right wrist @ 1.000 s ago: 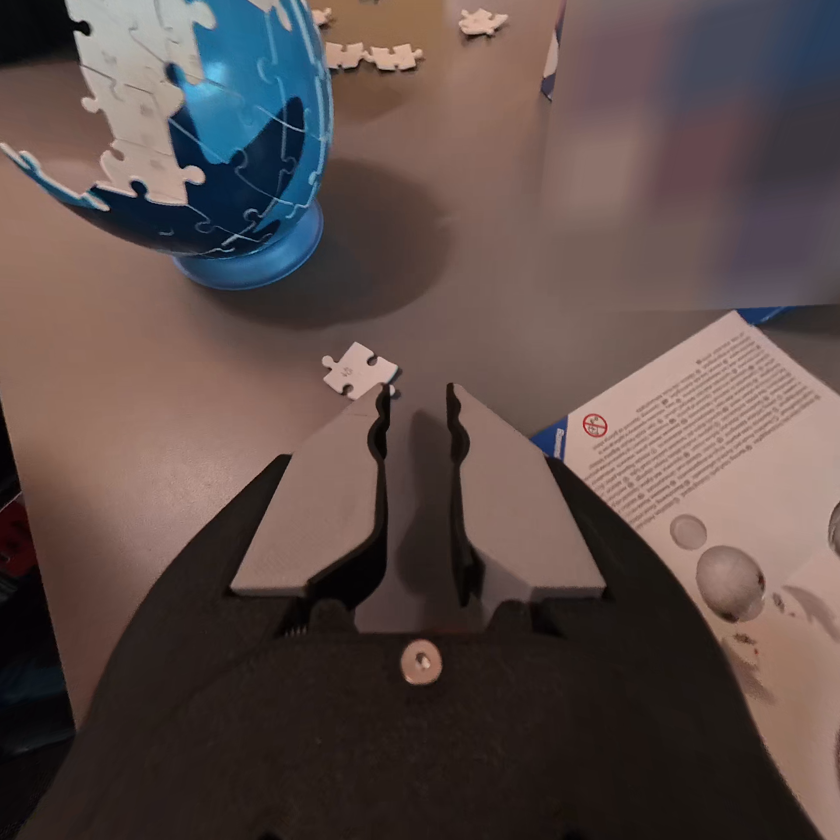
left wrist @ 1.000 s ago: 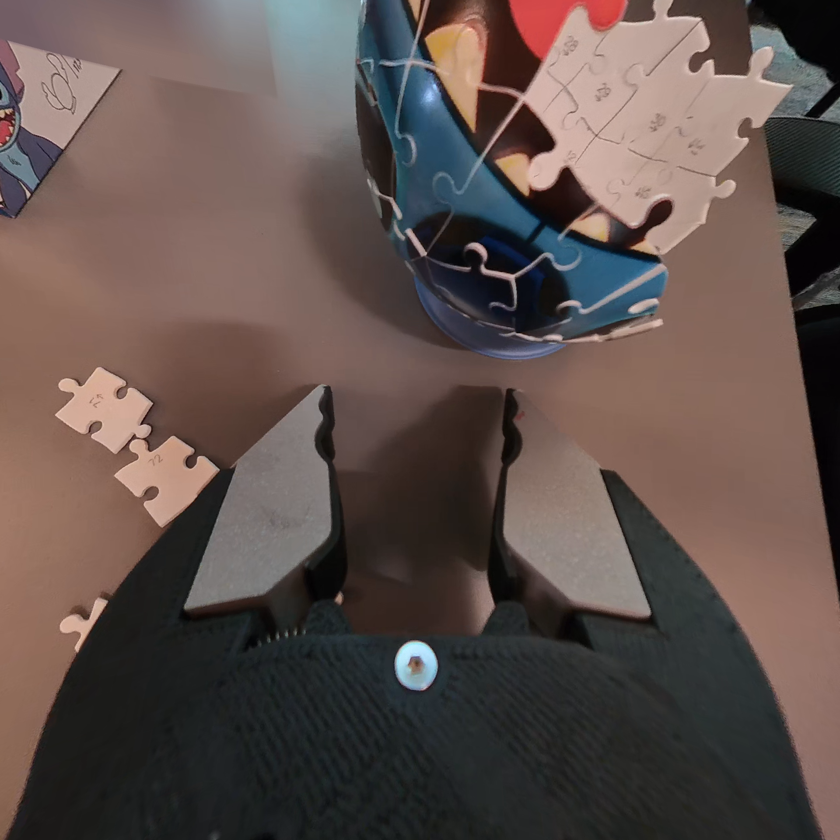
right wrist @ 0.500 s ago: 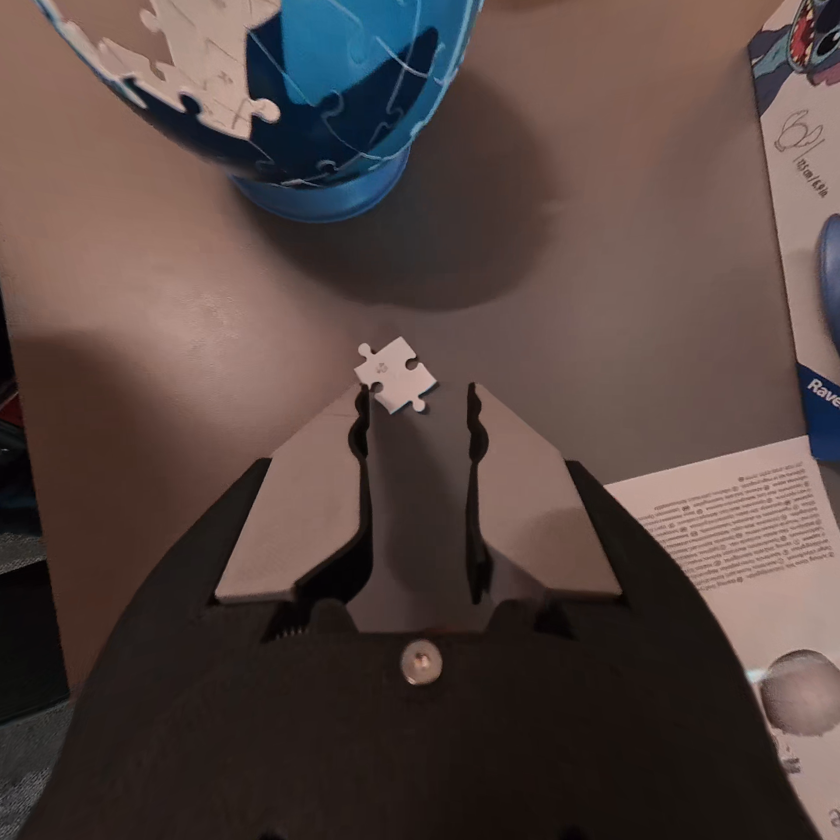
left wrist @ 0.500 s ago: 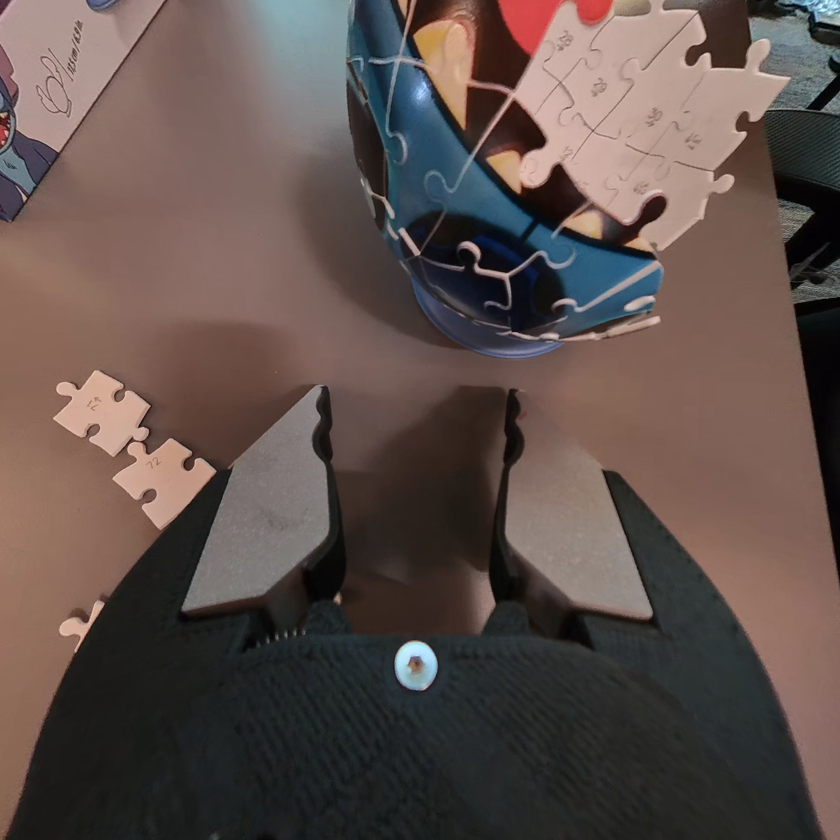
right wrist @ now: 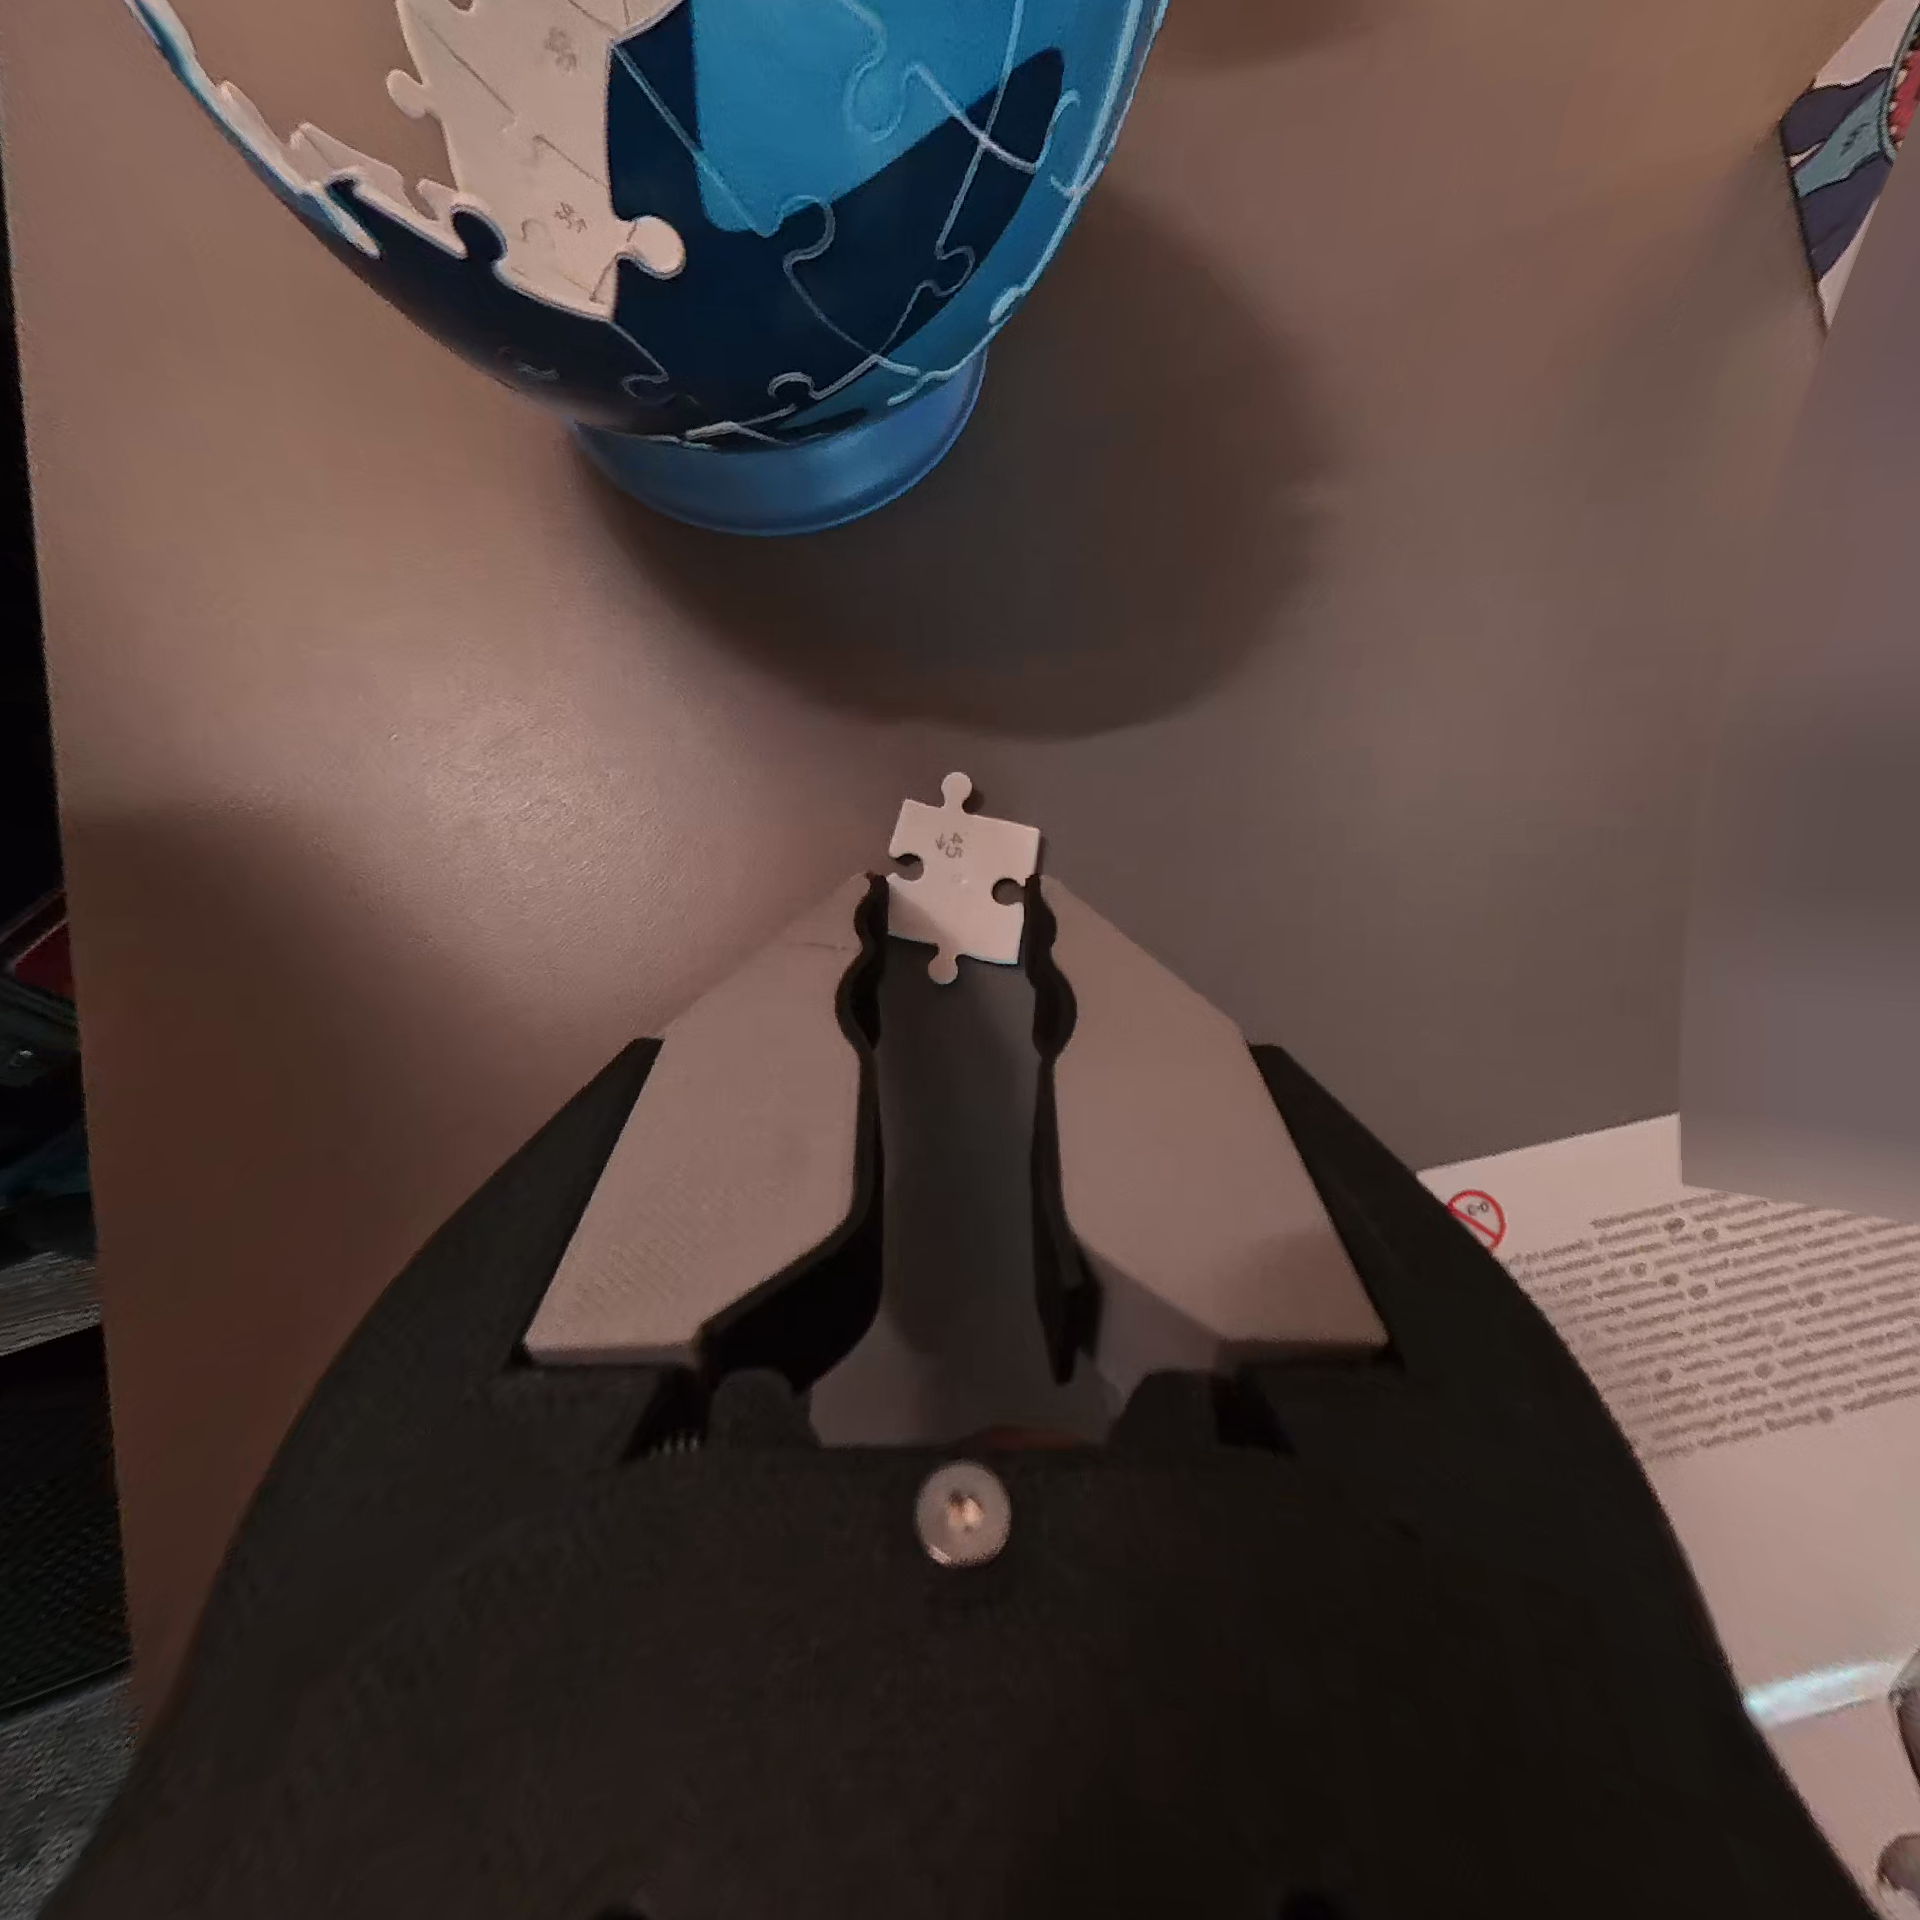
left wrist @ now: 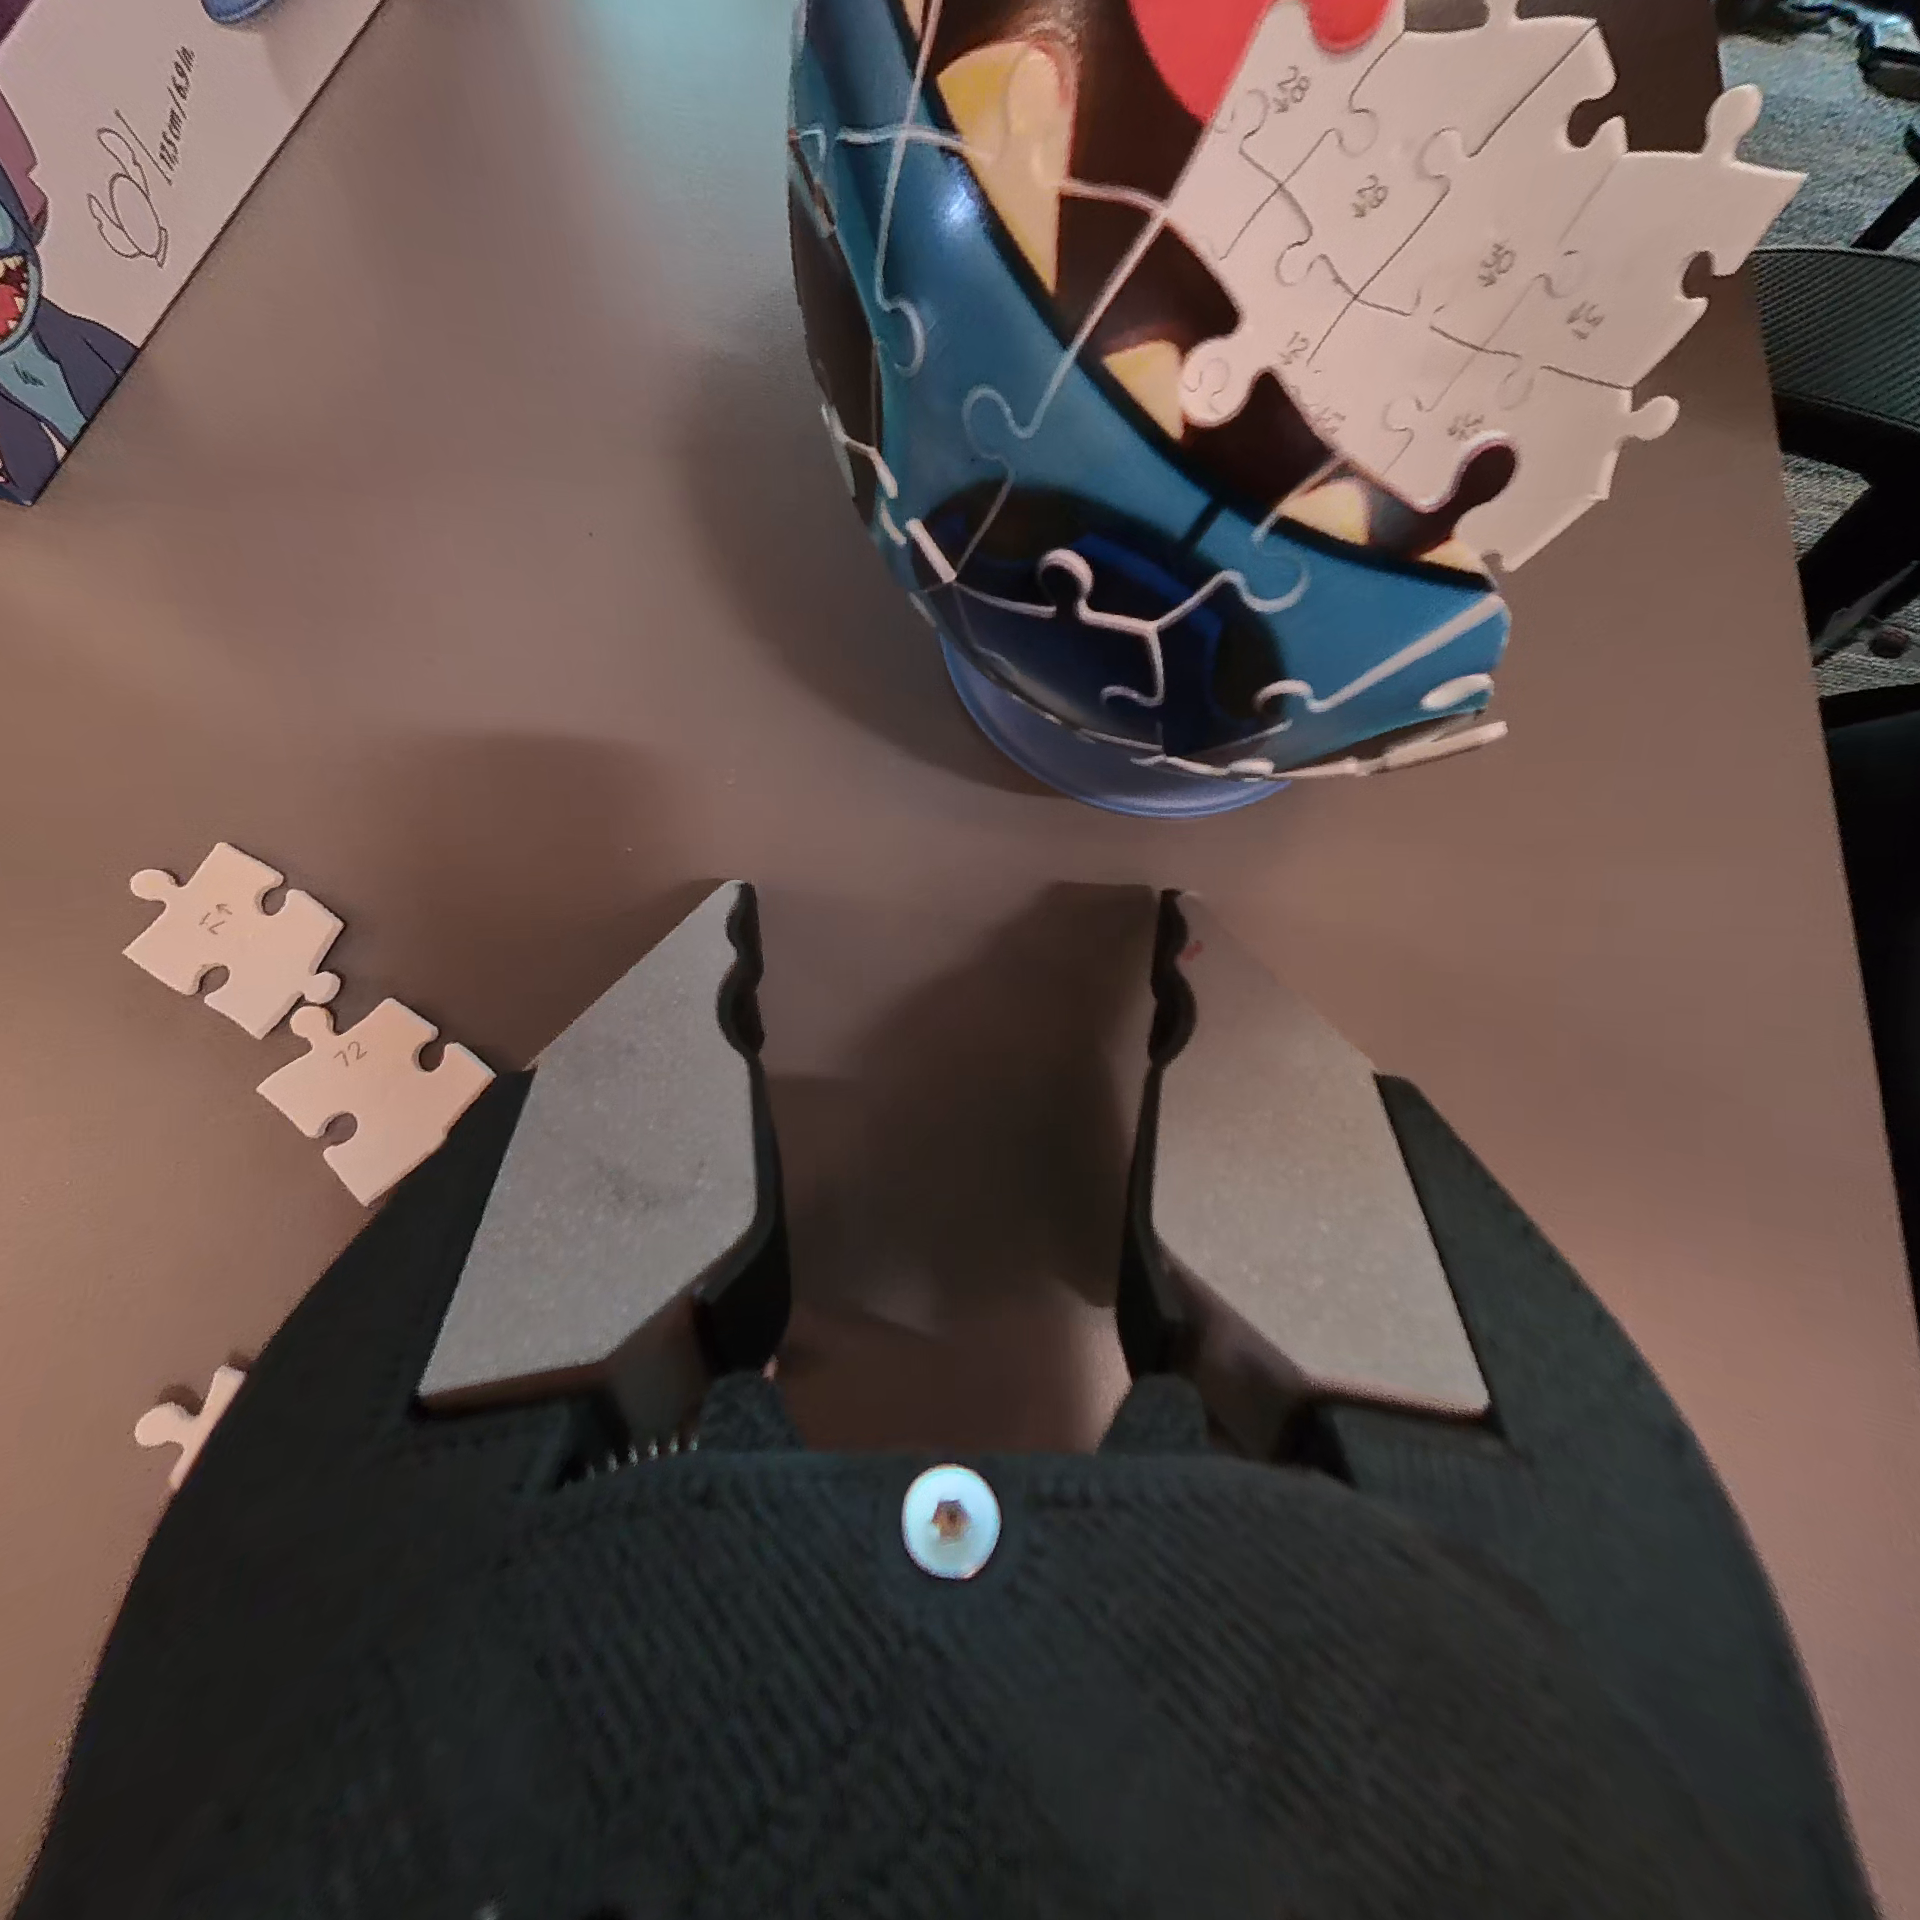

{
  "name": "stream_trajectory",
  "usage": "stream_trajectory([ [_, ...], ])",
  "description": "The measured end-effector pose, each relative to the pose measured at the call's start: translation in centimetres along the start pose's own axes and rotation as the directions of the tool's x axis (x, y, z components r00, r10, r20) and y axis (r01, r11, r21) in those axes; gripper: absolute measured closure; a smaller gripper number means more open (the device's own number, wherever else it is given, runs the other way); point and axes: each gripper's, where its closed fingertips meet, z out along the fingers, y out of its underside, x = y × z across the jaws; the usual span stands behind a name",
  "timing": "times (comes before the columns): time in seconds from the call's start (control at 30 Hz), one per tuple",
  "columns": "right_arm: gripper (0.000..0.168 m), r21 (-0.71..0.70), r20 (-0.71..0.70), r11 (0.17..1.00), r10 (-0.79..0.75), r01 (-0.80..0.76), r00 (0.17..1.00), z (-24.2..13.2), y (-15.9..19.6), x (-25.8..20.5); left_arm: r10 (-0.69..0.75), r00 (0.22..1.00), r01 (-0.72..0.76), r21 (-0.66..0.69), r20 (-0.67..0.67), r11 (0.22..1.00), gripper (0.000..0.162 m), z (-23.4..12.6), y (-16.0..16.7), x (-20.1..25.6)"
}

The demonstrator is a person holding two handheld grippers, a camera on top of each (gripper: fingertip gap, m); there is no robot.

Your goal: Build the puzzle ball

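Note:
The half-built puzzle ball (left wrist: 1049, 447), blue outside with white piece backs showing, stands on a blue ring stand (left wrist: 1101, 779) on the brown table. My left gripper (left wrist: 956, 914) is open and empty, just short of the stand. In the right wrist view the ball (right wrist: 831, 208) is ahead on its stand (right wrist: 790, 468). My right gripper (right wrist: 954, 894) has its fingertips closed on the two sides of a single white puzzle piece (right wrist: 961, 883) that lies face down on the table.
Three loose white pieces (left wrist: 301, 1008) lie left of my left gripper. The puzzle box (left wrist: 73, 239) is at the far left and also shows in the right wrist view (right wrist: 1860, 156). An instruction sheet (right wrist: 1714, 1330) lies at the right. The table edge runs along the right (left wrist: 1808, 790). Left tips to right tips: about 20 centimeters.
My right gripper moved forward over the loose piece and narrowed onto it; the piece turned square between the fingertips. My left gripper stayed open and barely moved.

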Motion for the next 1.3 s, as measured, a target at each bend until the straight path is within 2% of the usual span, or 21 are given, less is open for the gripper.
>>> stream_trajectory([
  [0.07,0.146,0.003,-0.028,1.000,-0.017,0.017,0.999,-0.4,-0.3,-0.1,-0.013,1.000,0.013,0.017,-0.005,1.000,0.096,-0.3,-0.2,0.1],
  [0.17,0.146,0.021,-0.071,0.998,-0.064,0.065,0.995,-1.7,-1.5,-0.5,-0.059,0.998,0.060,0.065,-0.018,0.996,0.092,-1.8,-1.2,0.1],
  [0.23,0.147,0.018,-0.102,0.993,-0.113,0.115,0.988,-3.0,-2.7,-0.9,-0.105,0.993,0.112,0.171,-0.051,0.979,0.090,-4.0,-3.5,0.5],
  [0.27,0.168,0.013,-0.113,0.989,-0.147,0.149,0.983,-3.6,-3.4,-1.3,-0.131,0.989,0.144,0.221,-0.071,0.965,0.091,-5.3,-4.7,0.8],
  [0.33,0.168,0.018,-0.145,0.977,-0.208,0.213,0.967,-5.0,-5.2,-2.0,-0.171,0.979,0.198,0.304,-0.111,0.932,0.098,-7.6,-7.0,1.7],
  [0.37,0.168,0.024,-0.152,0.974,-0.221,0.227,0.963,-5.4,-6.1,-2.3,-0.185,0.975,0.215,0.337,-0.119,0.916,0.108,-8.5,-8.0,2.2],
  [0.4,0.168,0.028,-0.158,0.973,-0.222,0.229,0.962,-5.7,-6.7,-2.4,-0.201,0.973,0.227,0.359,-0.111,0.905,0.117,-9.0,-8.6,2.4],
  [0.43,0.168,0.009,-0.171,0.976,-0.214,0.218,0.962,-5.7,-6.7,-2.0,-0.218,0.971,0.238,0.362,-0.097,0.901,0.119,-9.1,-9.0,2.6],
  [0.53,0.168,-0.082,-0.242,0.988,-0.145,0.128,0.960,-5.2,-5.1,0.0,-0.249,0.963,0.269,0.299,-0.102,0.916,0.112,-8.2,-8.5,3.1],
  [0.63,0.161,-0.040,-0.223,0.999,-0.043,0.035,0.974,-4.8,-4.3,-0.6,-0.249,0.966,0.258,0.278,-0.069,0.925,0.109,-8.0,-7.5,3.2],
  [0.7,0.143,-0.018,-0.216,1.000,0.004,-0.009,0.976,-4.5,-3.7,-1.1,-0.251,0.965,0.262,0.275,-0.077,0.925,0.109,-8.2,-6.7,3.6],
  [0.83,0.139,-0.002,-0.230,0.998,0.060,-0.062,0.971,-3.2,-2.0,-0.9,-0.278,0.956,0.292,0.253,-0.090,0.922,0.108,-8.3,-5.1,3.6],
  [1.03,0.136,0.122,-0.019,0.941,0.320,-0.315,0.947,-0.5,-2.0,-1.1,-0.284,0.954,0.301,0.256,-0.101,0.919,0.108,-8.2,-4.1,4.2],
  [1.23,0.140,0.091,-0.152,0.974,0.218,-0.206,0.964,0.8,-1.0,-0.8,-0.297,0.950,0.312,0.234,-0.097,0.921,0.108,-7.9,-2.5,4.6],
  [1.3,0.132,0.081,-0.178,0.978,0.203,-0.191,0.963,0.8,-1.0,-0.5,-0.305,0.947,0.321,0.228,-0.102,0.919,0.108,-7.8,-2.1,4.7],
])
